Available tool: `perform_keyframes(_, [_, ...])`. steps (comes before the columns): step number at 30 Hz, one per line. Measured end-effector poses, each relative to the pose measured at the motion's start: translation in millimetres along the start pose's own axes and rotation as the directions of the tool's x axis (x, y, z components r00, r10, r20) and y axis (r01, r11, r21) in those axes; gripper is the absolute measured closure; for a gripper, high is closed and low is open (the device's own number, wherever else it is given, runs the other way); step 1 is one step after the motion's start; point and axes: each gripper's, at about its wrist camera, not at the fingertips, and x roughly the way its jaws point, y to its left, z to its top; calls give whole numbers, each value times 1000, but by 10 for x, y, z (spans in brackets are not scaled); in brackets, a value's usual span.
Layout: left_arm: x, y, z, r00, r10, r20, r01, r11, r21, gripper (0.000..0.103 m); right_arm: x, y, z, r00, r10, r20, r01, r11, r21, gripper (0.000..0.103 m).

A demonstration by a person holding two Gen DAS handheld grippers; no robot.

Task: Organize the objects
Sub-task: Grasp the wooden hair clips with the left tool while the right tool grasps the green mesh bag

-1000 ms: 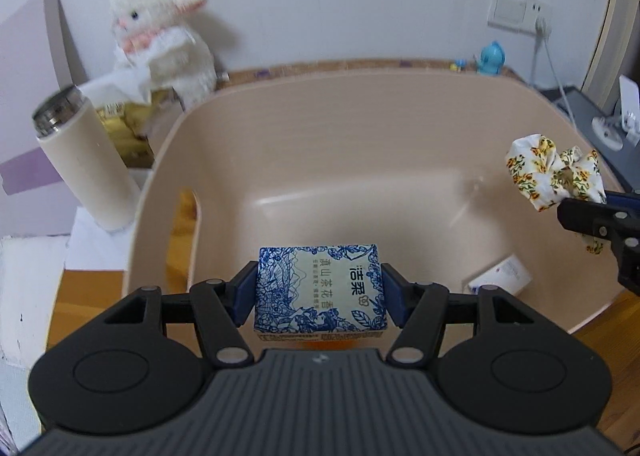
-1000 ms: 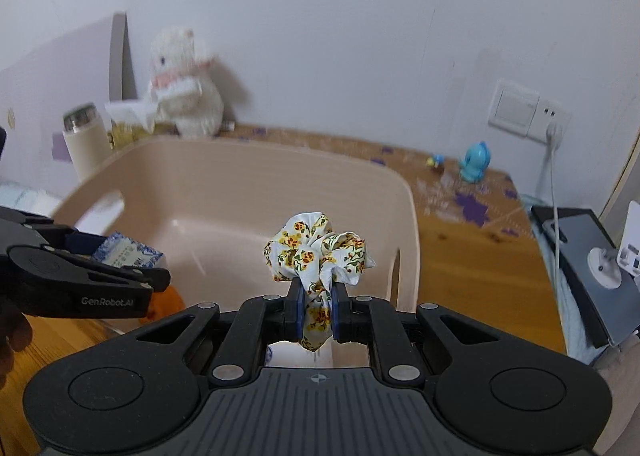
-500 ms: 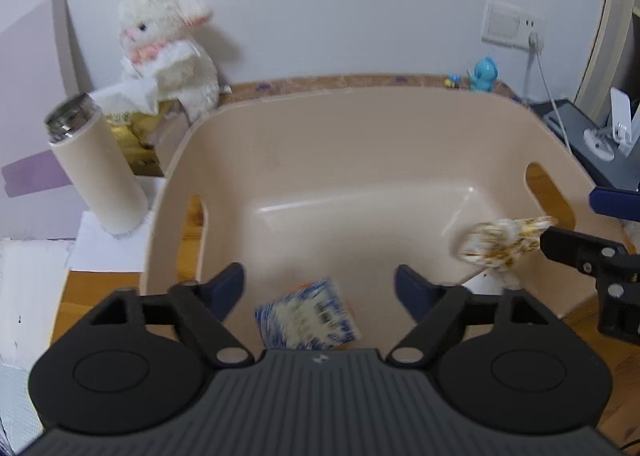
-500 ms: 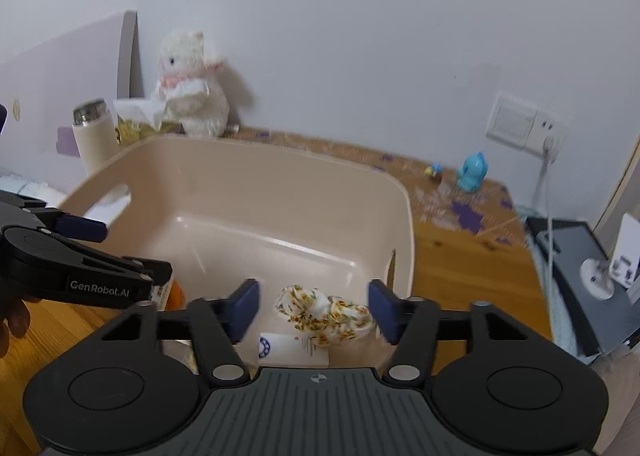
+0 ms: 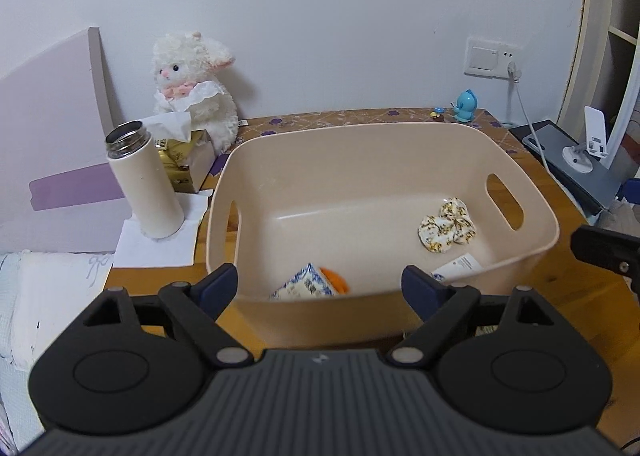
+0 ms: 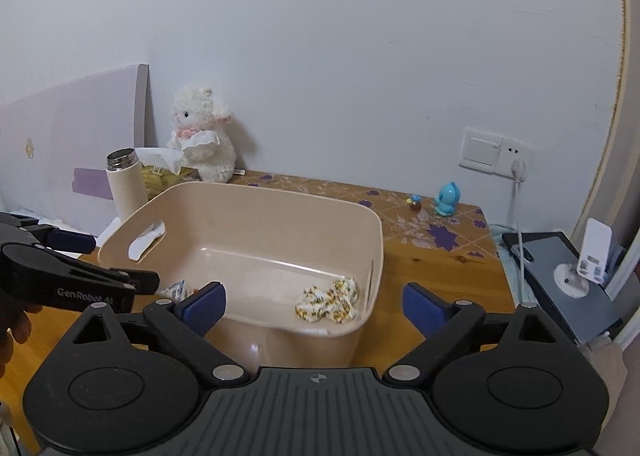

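A beige plastic basket point(image 5: 536, 224) stands on the wooden table; it also shows in the right wrist view point(image 6: 376, 240). Inside lie a blue-and-white tissue pack point(image 5: 304, 286), an orange thing beside it point(image 5: 336, 280), a floral scrunchie point(image 5: 446, 230) and a white card point(image 5: 458, 266). The scrunchie point(image 6: 328, 300) and the tissue pack point(image 6: 174, 290) also show in the right wrist view. My left gripper point(image 5: 320, 286) is open and empty above the basket's near rim. My right gripper point(image 6: 316, 302) is open and empty, back from the basket's near side.
A white thermos point(image 5: 144, 184), a tissue box point(image 5: 188, 160) and a plush lamb point(image 5: 192, 88) stand left of the basket. A blue figurine point(image 5: 464, 106) sits at the back. A dark device with a white stand point(image 5: 580, 160) and a cable lie at the right.
Both grippers opened. The tissue pack and the scrunchie dropped into the basket. Both grippers have pulled back and up from it.
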Motion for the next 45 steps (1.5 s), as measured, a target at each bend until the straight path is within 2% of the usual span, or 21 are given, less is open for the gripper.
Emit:
perform_keyframes(11, [-185,31,-541,997,-1,-71,1,1000,-8,13,-277,57,-475,998,-2,-57,2,1000,-1,0])
perform_keyframes(19, [-66,-9,-980,988,-23,-154,25,1000,9,13,-133,117,-867,989,-3,-146,3,1000,2,0])
perform_keyframes(28, [193,-61,-1239,972,-59,-228,65,998,20,13,156,184,-1159,972,-5,-236,3,1000,-8,0])
perform_keyframes(35, [369,-53,-1256,961,-142,-236,143,990,-10,13,378,198,-1259,968,10,-249,-16,1000,-21,0])
perform_keyframes(41, [430,-131,-1282,970,-128,-205,142,988,57,15,589,193,-1300,965,13,-263,-18,1000,-17,0])
perform_keyframes(45, [453,-111,-1267,973,-138,-187,152,986,64,20,708,221,-1311,967,8,-255,-13,1000,-17,0])
